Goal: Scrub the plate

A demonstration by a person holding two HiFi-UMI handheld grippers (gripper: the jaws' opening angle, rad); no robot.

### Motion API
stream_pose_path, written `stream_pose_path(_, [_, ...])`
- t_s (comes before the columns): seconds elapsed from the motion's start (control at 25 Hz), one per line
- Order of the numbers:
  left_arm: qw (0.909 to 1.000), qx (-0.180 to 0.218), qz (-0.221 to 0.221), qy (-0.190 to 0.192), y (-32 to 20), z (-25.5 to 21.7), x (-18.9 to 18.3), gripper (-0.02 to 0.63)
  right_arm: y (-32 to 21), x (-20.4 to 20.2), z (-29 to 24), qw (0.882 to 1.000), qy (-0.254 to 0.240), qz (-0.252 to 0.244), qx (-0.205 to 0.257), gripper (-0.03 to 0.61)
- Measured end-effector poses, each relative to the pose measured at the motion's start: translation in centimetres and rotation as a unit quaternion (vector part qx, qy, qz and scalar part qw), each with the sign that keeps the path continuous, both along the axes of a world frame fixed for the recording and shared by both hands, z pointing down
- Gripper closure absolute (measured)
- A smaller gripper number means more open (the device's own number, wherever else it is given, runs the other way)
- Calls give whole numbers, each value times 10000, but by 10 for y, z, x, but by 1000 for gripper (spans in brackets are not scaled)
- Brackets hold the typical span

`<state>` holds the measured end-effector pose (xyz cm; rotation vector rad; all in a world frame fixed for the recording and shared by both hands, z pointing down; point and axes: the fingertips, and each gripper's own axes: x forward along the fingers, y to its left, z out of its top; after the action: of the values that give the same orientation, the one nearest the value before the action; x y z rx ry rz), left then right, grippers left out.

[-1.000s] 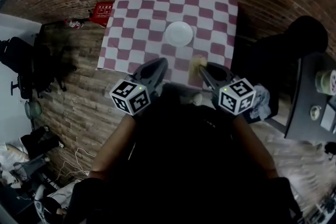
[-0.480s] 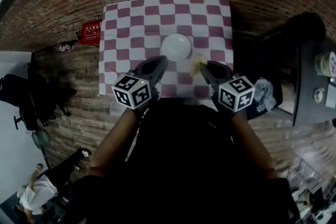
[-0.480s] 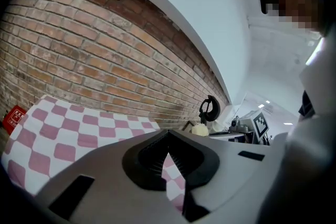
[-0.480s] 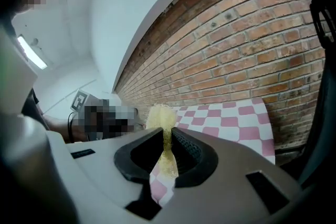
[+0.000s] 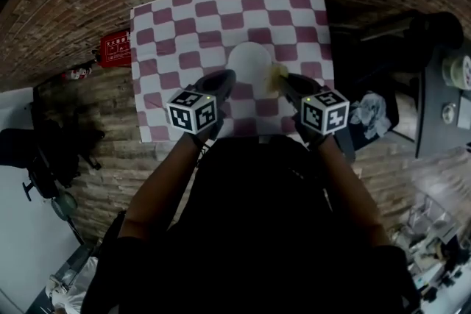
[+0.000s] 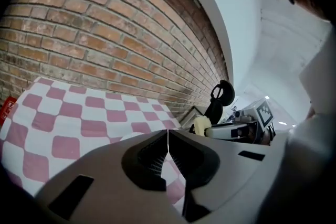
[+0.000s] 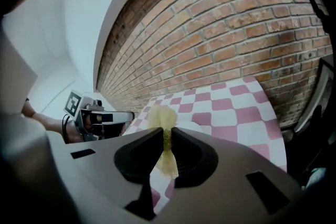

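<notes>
Two grippers: you hold the left gripper (image 5: 223,79) and the right gripper (image 5: 284,79) side by side above the near half of the checked tablecloth (image 5: 169,33), both tipped downward.
Left jaws: closed, pad against pad, with nothing between them; only a thin line of light shows at the seam in the left gripper view.
Right jaws: clamped on a yellow sponge (image 7: 164,119), which is pinched thin between the pads, puffs out past the tips and hangs in a flap below them.
Plate: the white plate (image 5: 250,62) lies on the cloth just ahead of both sets of jaws, in the gap between the two tips and a little beyond them.
Sponge and plate: in the head view the sponge sits at the plate's edge nearest your right jaws; whether the two touch cannot be told.
Backdrop: a brick wall (image 6: 105,34) rises beyond the jaws, behind the table's far edge.
</notes>
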<state>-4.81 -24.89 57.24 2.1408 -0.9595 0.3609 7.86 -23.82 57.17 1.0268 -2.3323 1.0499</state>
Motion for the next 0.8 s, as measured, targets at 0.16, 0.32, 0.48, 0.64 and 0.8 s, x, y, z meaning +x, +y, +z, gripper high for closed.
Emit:
stream_pose_path(0.16, [9994,-245,154,-168,-8,35,-6,601,-11,-6,26,9996,127,93,-239,528])
stream_pose_path(0.32, [9979,-526,302,-235,-15,65,-11,589,-21,-15,42,9992,181,89,-358,528])
stream_pose_path(0.48, [9960,-778,347,-274,-22,88,-11,547,-27,-12,69,9975,448,66,-534,528])
stream_pose_path(0.64, [9934,-1025,400,-310,-26,110,-13,514,-37,-13,85,9961,622,37,-619,528])
stream_pose_path(0.8, [9910,-1239,414,-300,-28,129,-11,489,-43,-13,108,9952,740,-79,-640,528])
